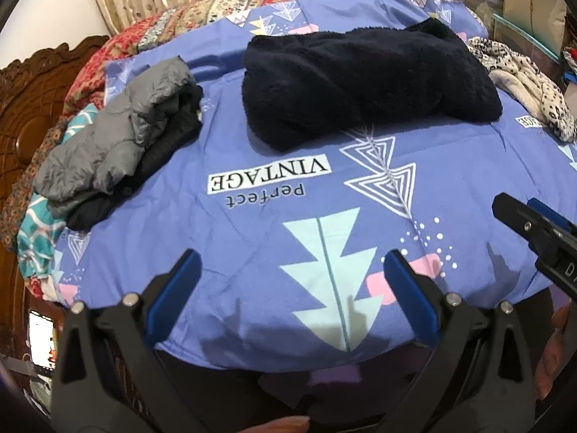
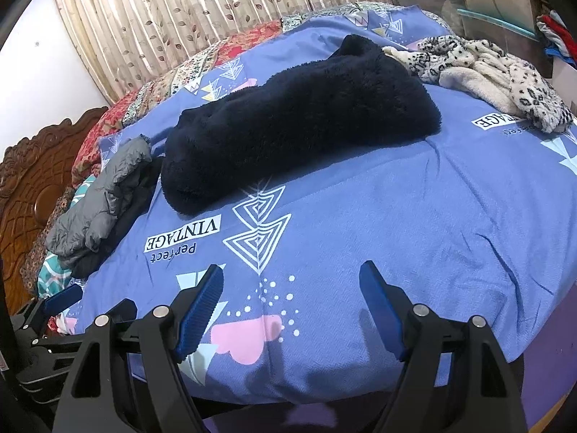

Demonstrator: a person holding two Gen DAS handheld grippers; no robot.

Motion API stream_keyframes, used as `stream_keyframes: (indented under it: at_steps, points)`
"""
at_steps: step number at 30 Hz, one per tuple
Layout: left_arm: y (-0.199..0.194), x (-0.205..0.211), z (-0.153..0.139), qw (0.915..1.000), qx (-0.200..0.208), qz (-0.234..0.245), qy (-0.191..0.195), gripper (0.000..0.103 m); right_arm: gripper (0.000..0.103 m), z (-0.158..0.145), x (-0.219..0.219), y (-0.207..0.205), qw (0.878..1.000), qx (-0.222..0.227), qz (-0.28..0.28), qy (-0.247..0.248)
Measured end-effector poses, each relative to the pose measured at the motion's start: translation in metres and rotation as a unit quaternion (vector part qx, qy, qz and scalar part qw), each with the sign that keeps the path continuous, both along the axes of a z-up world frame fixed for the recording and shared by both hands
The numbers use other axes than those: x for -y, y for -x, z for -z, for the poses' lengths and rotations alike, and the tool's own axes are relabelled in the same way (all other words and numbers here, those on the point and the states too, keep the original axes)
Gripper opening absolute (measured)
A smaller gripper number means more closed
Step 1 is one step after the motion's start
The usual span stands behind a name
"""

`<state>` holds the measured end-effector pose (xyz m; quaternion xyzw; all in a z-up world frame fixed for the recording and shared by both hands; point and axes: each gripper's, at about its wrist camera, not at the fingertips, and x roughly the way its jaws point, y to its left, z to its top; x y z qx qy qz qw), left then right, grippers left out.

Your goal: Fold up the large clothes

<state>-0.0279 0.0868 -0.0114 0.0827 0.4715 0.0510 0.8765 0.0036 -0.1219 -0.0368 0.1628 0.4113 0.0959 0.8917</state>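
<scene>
A dark navy fleece garment (image 1: 364,79) lies folded into a thick bundle on the blue patterned bedspread (image 1: 252,238); it also shows in the right wrist view (image 2: 295,122). My left gripper (image 1: 292,263) is open and empty, over the near edge of the bed, well short of the fleece. My right gripper (image 2: 292,278) is open and empty, also near the bed's front edge. The right gripper's fingers (image 1: 533,223) show at the right edge of the left wrist view.
A folded grey puffer jacket on a black garment (image 1: 119,137) lies at the left. A leopard-print fleece (image 2: 497,75) is heaped at the back right. A carved wooden headboard (image 2: 32,187) stands left, curtains (image 2: 180,18) behind.
</scene>
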Motion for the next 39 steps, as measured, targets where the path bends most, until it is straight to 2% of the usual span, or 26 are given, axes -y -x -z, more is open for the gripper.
stream_keyframes:
  at_steps: [4, 11, 18, 26, 30, 33, 39]
  points:
    - [0.0, -0.003, -0.002, 1.0, 0.0, 0.001, -0.001, 0.097, 0.094, -0.009, -0.007, -0.005, 1.0, 0.011, 0.0, -0.003]
    - [0.004, -0.02, -0.005, 0.9999, 0.005, -0.014, 0.005, 0.097, 0.094, -0.016, -0.04, -0.005, 0.999, 0.024, -0.043, 0.015]
    - [0.003, -0.024, 0.003, 0.9997, -0.008, -0.013, 0.019, 0.097, 0.094, -0.013, -0.038, -0.009, 0.999, 0.014, -0.031, 0.016]
    - [0.006, -0.029, 0.002, 0.9998, -0.003, -0.015, 0.011, 0.097, 0.094, -0.014, -0.046, -0.01, 0.999, 0.022, -0.042, 0.014]
    - [0.005, -0.037, 0.01, 0.999, -0.028, -0.025, 0.025, 0.097, 0.094, -0.007, -0.052, -0.014, 0.999, 0.0, -0.053, 0.009]
    - [0.006, -0.041, 0.005, 0.9988, -0.021, -0.033, 0.03, 0.097, 0.094, -0.008, -0.054, -0.013, 0.998, 0.004, -0.056, 0.012]
    - [0.008, -0.023, 0.006, 0.9993, -0.022, 0.002, 0.032, 0.097, 0.094, -0.006, -0.047, -0.01, 0.999, 0.007, -0.051, 0.017]
